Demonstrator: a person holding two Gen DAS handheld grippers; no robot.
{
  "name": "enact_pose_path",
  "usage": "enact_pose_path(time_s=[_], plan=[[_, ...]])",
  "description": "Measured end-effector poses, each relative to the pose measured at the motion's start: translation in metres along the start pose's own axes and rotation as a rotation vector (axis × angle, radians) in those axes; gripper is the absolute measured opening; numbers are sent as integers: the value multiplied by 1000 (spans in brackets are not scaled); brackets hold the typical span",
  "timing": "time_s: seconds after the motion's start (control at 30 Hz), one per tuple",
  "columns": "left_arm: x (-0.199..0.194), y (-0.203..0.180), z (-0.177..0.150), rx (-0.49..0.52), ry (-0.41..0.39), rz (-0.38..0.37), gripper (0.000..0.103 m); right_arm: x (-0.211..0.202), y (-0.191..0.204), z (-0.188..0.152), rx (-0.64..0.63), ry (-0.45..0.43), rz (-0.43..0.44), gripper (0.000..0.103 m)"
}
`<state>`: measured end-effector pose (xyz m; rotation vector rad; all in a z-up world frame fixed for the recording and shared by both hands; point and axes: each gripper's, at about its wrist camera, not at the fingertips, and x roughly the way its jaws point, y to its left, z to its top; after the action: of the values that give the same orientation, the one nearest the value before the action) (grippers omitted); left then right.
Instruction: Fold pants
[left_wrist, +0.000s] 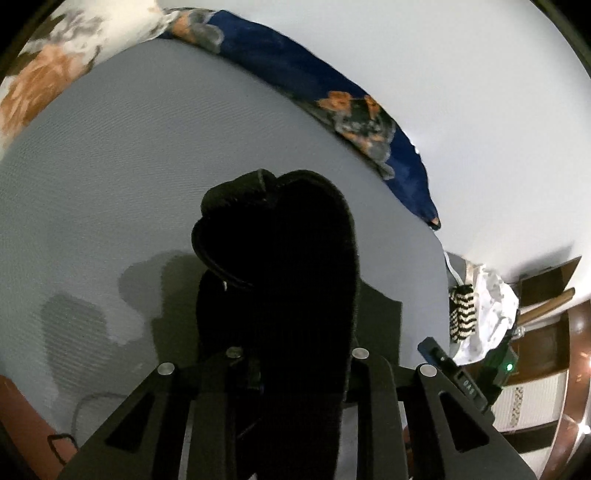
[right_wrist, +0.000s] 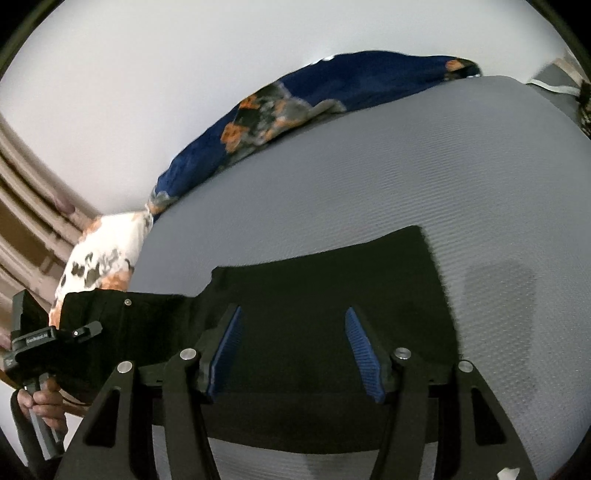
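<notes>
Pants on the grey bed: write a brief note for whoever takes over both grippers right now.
Left gripper: shut on a bunched part of the black pants, lifted off the grey bed.
Right gripper: jaws open above the flat part of the pants, gripping nothing.
Pants: mostly spread flat on the bed, near the floral blanket along the wall.
Done: one end picked up.
Left: probably carry that end across, lay it down, smooth, finish folding.

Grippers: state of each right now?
Left gripper: closed on the black pants, fabric bunched between its fingers.
Right gripper: open, holding nothing, above the pants.
</notes>
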<state>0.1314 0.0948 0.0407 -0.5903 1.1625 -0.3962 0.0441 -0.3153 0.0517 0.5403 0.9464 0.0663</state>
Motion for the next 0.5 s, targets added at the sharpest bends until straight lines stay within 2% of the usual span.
enact_pose_path(time_s=[0.13,0.3,0.43,0.5], plan=[[20,-40,-6,28,18,-21,23,-17,-24,0,2,-26,-50,59],[59,-90,-19,88,54,-33,22,-36,-53,-4,24,-47,-62,59],[88,-118,-32,139,94,-23,22,-40,-71,-4,82,-66,-44,59],[102,-129,-39,160,98,-14,22,-40,-78,-3,94,-91,-71,59]])
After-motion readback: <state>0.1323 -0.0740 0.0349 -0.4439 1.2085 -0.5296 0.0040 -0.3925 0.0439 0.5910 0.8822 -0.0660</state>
